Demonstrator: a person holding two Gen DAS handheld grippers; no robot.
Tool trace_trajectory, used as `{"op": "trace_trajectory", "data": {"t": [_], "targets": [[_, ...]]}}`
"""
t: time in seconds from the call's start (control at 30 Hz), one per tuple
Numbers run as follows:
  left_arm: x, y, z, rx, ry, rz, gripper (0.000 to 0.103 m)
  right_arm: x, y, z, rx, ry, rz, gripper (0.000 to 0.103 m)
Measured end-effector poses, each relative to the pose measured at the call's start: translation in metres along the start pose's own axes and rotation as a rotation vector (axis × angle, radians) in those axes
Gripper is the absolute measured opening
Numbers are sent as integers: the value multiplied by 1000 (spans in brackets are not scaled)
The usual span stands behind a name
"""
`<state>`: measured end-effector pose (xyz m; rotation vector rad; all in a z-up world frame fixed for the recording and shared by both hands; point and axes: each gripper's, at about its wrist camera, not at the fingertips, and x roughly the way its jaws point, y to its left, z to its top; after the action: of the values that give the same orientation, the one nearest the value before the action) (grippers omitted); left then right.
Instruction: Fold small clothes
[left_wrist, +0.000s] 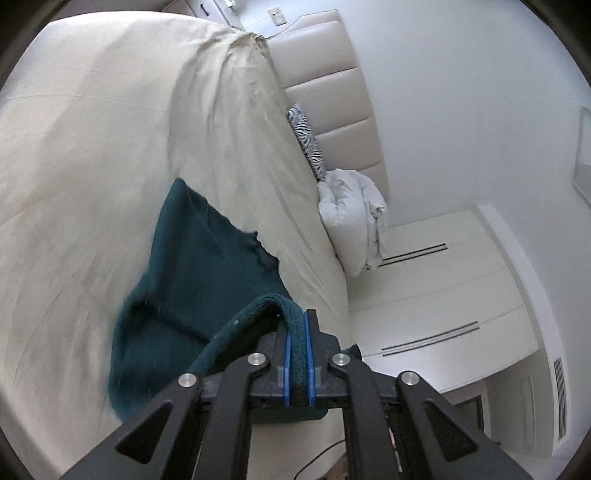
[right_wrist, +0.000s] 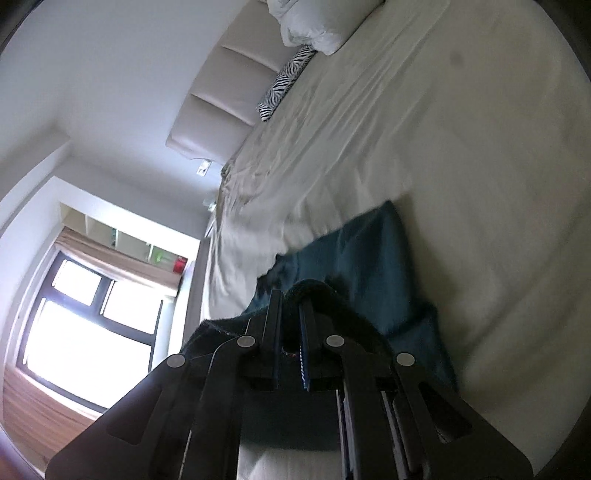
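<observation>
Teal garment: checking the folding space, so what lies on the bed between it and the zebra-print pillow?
Only bare cream sheet, wrinkled, lies between the teal garment and the zebra-print pillow; the right wrist view shows it best.

The garment (left_wrist: 192, 266) is lying on the bed sheet (left_wrist: 92, 147), one edge of it rising into the left gripper (left_wrist: 299, 332), which is pinching it between the pads; in the right wrist view the same garment (right_wrist: 354, 251) is trailing from the right gripper (right_wrist: 295, 314) across the sheet (right_wrist: 443, 129); the headboard (left_wrist: 332, 92) is standing at the bed's far end; a striped cushion (left_wrist: 306, 140) is leaning against it, a bundled duvet (left_wrist: 351, 214) lying just beside; a wardrobe (left_wrist: 443, 295) is standing beyond the bed; a window (right_wrist: 85, 321) is sitting off the bed's other side.
</observation>
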<state>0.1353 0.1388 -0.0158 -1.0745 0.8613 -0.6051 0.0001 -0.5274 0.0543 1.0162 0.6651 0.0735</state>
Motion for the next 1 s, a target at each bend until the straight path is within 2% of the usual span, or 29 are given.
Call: {"op": "trace_trajectory", "data": {"t": [0.13, 0.33, 0.43, 0.47, 0.5, 0.53, 0.57, 0.67, 0.73, 0.83, 0.87, 1.0], "targets": [[28, 15, 28, -46, -9, 23, 7, 40, -5, 23, 10, -3, -47, 7], [72, 26, 65, -37, -20, 90, 7, 93, -23, 44, 47, -15, -130, 7], [100, 39, 83, -16, -6, 166, 9, 120, -35, 56, 67, -20, -186, 7], [111, 48, 88, -25, 15, 198, 15, 128, -39, 57, 70, -18, -216, 7], [118, 57, 91, -37, 30, 218, 33, 137, -43, 59, 70, -12, -249, 8], [122, 67, 92, -58, 36, 247, 45, 147, -48, 60, 71, 1, -270, 8], [121, 74, 93, -75, 34, 253, 59, 155, -52, 61, 76, 20, -284, 8], [105, 83, 87, -109, 14, 205, 66, 167, -62, 60, 101, 44, -240, 18], [91, 79, 80, -79, 1, 210, 66, 164, -61, 59, 79, 32, -232, 24], [75, 69, 62, -6, -2, 236, 66, 162, -50, 58, 22, 33, -236, 39], [71, 66, 55, 23, 1, 255, 66, 158, -45, 58, 5, 26, -226, 49], [57, 55, 26, 126, -3, 314, 66, 153, -30, 55, -58, 33, -260, 50]]}}
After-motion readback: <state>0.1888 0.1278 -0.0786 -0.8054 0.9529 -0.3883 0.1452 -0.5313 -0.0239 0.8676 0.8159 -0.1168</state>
